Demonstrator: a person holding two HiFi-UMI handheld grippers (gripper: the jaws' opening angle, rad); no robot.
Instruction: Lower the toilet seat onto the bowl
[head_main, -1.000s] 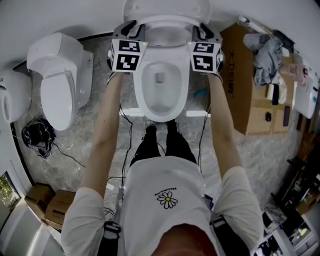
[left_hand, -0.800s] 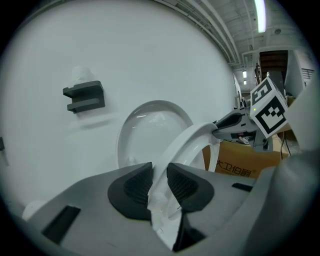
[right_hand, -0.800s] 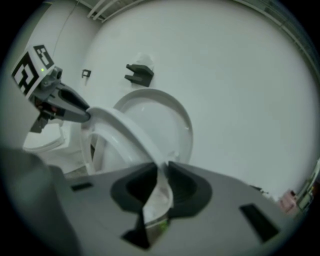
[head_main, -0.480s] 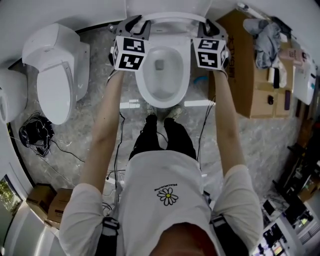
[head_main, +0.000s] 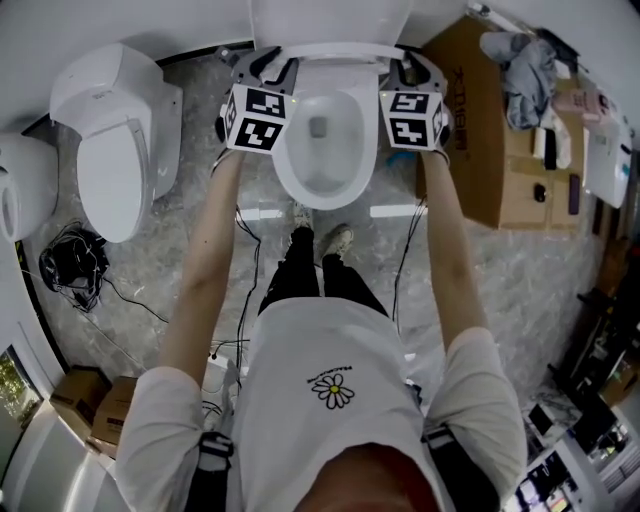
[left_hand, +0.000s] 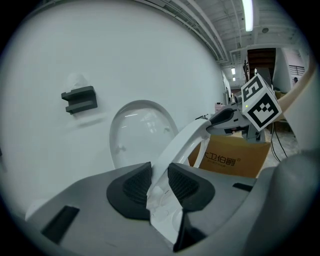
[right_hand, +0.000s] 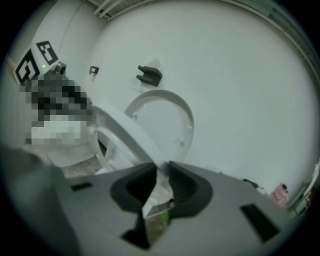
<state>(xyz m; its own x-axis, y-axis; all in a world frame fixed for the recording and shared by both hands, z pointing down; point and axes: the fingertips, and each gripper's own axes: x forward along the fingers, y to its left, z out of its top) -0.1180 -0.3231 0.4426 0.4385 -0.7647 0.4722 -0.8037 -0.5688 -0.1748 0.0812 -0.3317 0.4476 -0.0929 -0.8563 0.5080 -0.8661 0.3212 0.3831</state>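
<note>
White toilet seat (left_hand: 186, 137) was held tilted between the upright lid (left_hand: 137, 132) and the bowl (head_main: 292, 185) below, its left edge clamped by the left tongs (left_hand: 159, 176), its right by the right tongs (right_hand: 161, 181), neither hand nearer.

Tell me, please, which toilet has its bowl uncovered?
The middle toilet: you can see straight into it, whereas the left-hand toilet has its lid down.

Toilet seat (left_hand: 182, 145): glossy smooth wht plastic. Bowl (head_main: 322, 198): glazed, shiny. Pads (left_hand: 136, 186): matt blk ribbed rubber. Cardboard box (head_main: 478, 150): matt brown. Floor (head_main: 510, 290): marbled, slight sheen.
</note>
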